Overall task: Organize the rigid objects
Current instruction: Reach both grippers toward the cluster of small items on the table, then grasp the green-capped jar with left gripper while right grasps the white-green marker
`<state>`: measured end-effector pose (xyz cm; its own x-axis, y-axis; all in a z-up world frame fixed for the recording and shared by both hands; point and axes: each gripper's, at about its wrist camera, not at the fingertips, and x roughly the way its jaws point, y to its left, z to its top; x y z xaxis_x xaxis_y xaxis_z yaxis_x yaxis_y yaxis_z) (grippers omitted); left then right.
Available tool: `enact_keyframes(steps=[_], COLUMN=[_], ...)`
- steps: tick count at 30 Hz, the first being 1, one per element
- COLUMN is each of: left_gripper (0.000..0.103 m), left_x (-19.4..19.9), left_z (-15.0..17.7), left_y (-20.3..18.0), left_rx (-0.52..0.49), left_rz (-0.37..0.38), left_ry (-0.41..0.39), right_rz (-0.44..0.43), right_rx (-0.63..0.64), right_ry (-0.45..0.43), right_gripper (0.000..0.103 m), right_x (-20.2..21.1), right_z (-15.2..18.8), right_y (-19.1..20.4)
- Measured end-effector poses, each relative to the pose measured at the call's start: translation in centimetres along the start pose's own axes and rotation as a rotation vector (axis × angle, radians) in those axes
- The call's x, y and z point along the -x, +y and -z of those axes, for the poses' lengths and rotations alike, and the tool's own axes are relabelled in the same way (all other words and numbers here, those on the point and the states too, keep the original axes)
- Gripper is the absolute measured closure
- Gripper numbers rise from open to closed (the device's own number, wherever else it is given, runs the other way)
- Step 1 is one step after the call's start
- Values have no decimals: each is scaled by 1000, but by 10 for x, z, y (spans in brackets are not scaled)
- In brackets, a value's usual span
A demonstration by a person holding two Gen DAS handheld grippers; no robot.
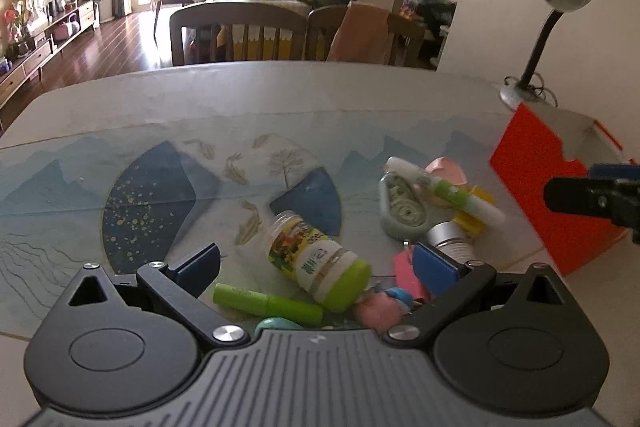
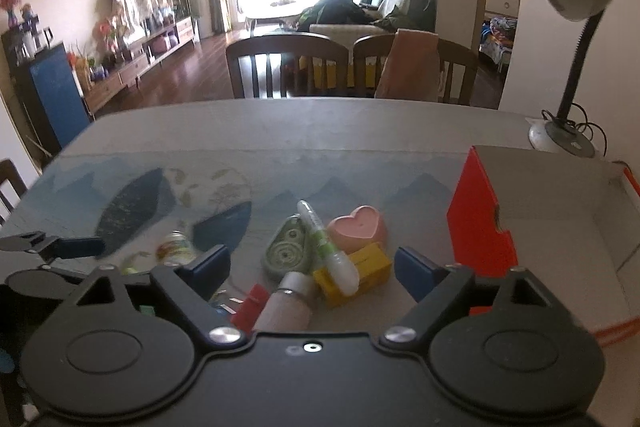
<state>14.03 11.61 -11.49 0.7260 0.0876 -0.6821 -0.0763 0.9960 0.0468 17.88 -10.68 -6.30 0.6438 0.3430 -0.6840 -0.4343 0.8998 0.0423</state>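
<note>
A pile of small items lies on the mat. In the left wrist view my left gripper point(image 1: 316, 267) is open around a small bottle with a green cap point(image 1: 320, 267), lying on its side, with a green marker point(image 1: 268, 303) just below. My right gripper point(image 2: 310, 269) is open over a white-green pen point(image 2: 328, 247), a yellow block point(image 2: 360, 273), a pink heart dish point(image 2: 358, 229), a green tape dispenser point(image 2: 286, 249) and a silver-capped tube point(image 2: 288, 303). The orange box point(image 2: 480, 227) stands open to the right.
A desk lamp point(image 2: 576, 39) stands at the table's back right. Wooden chairs point(image 2: 288, 67) line the far edge. A patterned mat point(image 1: 160, 187) covers the table point(image 1: 280, 83). The orange box also shows in the left wrist view point(image 1: 532, 187).
</note>
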Motion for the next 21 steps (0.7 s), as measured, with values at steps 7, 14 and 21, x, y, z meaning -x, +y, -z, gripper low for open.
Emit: enact_keyframes(steps=[7, 14, 21], left_gripper=[1, 1, 5], left_x=[-27, -51, -64], left_z=[-6, -9, -11], left_y=[10, 17, 22], left_rx=[-26, -1, 42], left_rz=[-73, -111, -106], left_ry=[49, 104, 146], right_rz=[30, 28, 54], right_rx=[24, 18, 31], right_ry=[68, 140, 178], right_gripper=[23, 32, 43], right_x=[-45, -79, -100], right_z=[-4, -7, -9], right_y=[-1, -5, -8])
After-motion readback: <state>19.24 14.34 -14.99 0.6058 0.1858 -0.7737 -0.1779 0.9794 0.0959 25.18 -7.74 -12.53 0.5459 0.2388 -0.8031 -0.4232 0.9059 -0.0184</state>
